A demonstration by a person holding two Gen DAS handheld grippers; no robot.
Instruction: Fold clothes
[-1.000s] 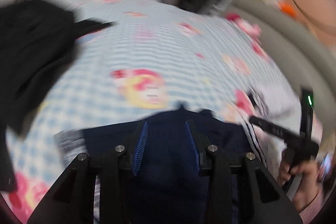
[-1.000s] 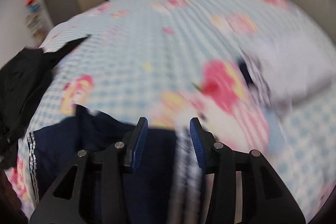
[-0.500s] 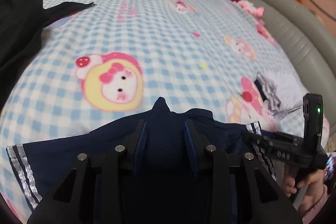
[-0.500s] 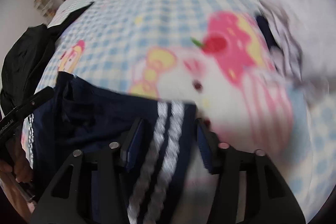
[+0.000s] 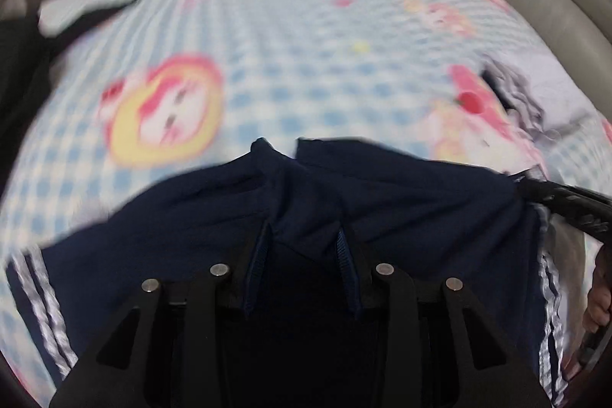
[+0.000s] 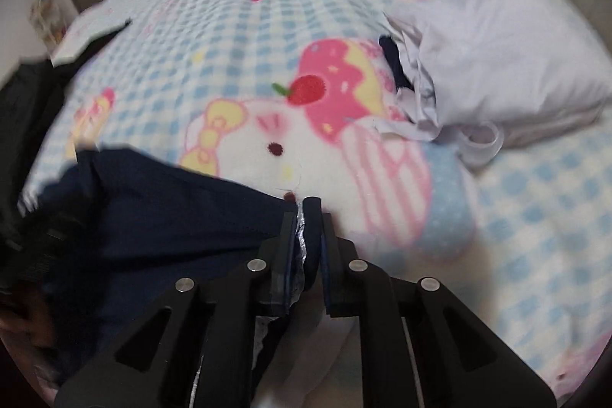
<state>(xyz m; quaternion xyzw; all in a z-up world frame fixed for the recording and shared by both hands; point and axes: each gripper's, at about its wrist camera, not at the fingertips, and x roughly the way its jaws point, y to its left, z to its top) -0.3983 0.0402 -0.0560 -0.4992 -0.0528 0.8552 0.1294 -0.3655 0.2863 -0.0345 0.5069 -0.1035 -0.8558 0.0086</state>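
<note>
1. My right gripper (image 6: 306,217) is clamped on the striped edge of the navy garment (image 6: 172,217); the white stripe shows pinched between the pads.
2. My left gripper (image 5: 302,243): fingers stand apart, navy cloth draped over and between them. Can't tell whether it's actually gripping.
3. The garment lies at the near edge of the blue checked bedsheet (image 5: 287,64), spread between both grippers, with white side stripes at either end in the left wrist view.
4. A folded pale lilac garment (image 6: 497,71) sits well apart, to the right.
5. A black garment (image 5: 19,83) lies at the far left edge.
</note>
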